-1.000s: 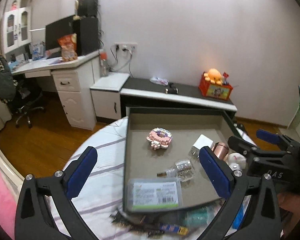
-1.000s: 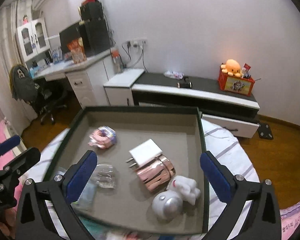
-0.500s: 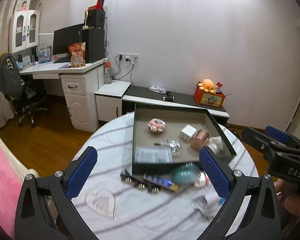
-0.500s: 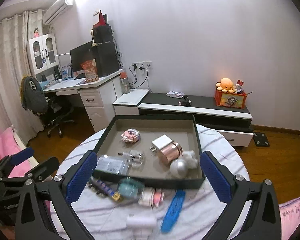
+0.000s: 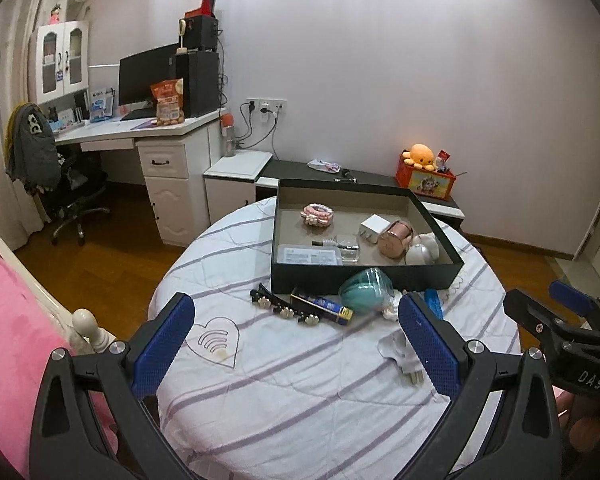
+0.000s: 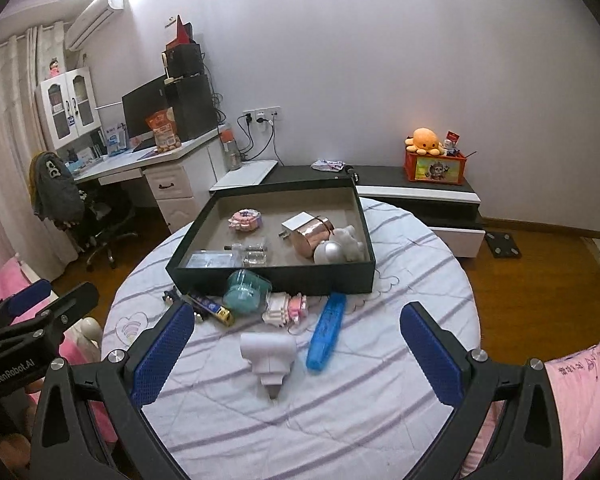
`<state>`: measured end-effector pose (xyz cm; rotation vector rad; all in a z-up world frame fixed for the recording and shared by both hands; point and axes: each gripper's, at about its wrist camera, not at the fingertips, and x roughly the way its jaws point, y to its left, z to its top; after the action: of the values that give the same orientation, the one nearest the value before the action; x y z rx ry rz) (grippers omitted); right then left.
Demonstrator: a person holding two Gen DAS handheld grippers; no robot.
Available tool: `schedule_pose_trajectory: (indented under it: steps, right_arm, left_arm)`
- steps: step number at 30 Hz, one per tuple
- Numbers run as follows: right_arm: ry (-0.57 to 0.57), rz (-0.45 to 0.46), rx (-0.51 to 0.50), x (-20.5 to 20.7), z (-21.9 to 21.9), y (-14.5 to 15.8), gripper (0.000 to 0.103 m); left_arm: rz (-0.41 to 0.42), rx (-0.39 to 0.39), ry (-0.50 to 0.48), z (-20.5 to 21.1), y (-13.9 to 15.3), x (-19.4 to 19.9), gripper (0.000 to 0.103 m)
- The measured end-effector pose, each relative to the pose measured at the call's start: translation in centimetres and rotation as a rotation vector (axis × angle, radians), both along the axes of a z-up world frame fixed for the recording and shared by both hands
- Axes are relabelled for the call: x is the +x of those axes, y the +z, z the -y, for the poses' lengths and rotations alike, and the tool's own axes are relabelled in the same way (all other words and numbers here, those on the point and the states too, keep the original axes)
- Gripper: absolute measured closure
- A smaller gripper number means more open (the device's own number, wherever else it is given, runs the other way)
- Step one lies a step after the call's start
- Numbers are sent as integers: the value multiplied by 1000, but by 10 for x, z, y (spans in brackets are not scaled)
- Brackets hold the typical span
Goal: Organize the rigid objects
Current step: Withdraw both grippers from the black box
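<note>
A black box stands on the round striped table and holds a pink scrunchie, a white charger, a copper cup, a glass bottle, a card pack and a white toy. In front of it lie a teal case, a hair clip, a dark tube, a pink-white block toy, a blue case and a white plug. My left gripper and right gripper are open, empty, above the table's near side.
The round table has a striped white cloth. A pink bed lies at the left. A white desk with monitor and a low dark cabinet with an orange plush box stand by the far wall.
Both grippers have pulled back and up from over the box. The whole table and the loose objects in front of the box have come into view. Both stay open.
</note>
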<state>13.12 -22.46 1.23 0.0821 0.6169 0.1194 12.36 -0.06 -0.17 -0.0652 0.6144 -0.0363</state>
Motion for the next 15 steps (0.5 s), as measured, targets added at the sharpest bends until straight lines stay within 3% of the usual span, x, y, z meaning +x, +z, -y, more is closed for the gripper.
schedule_pose_trajectory:
  steps: [15]
  right_arm:
    - [21,0,-18,-15,-8,-2,0]
  left_arm:
    - [2,6,-2,4,-1,-15,0]
